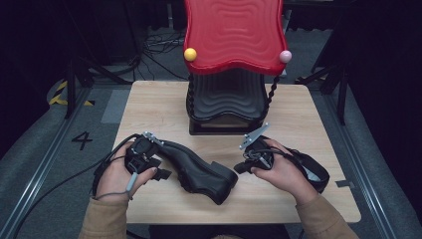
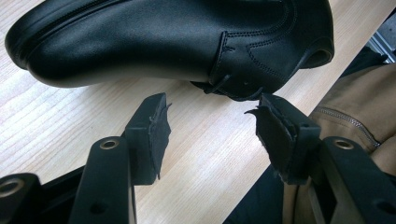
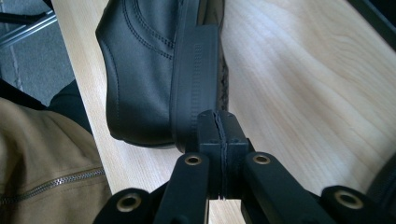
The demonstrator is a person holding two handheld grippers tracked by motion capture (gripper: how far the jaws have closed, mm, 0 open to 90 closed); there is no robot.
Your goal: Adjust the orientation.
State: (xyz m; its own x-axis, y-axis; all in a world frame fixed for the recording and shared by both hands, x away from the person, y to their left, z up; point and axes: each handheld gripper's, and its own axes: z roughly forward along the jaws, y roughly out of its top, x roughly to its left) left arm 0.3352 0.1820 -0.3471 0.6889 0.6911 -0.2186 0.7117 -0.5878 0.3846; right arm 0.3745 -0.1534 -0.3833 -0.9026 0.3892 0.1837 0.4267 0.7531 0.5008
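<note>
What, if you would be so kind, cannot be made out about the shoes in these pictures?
- High view: the second shoe lies mostly under the right hand.
- Left gripper view: the first shoe is cut off by the top edge.
- Right gripper view: that shoe's toe lies beyond the top edge.

A light wooden desk (image 1: pixel 308 124) stands on grey carpet floor (image 1: pixel 30 149) in a dark room, with a red wavy-topped stand (image 1: pixel 234 35) at its far edge and cables (image 1: pixel 159 45) lying behind it.
</note>
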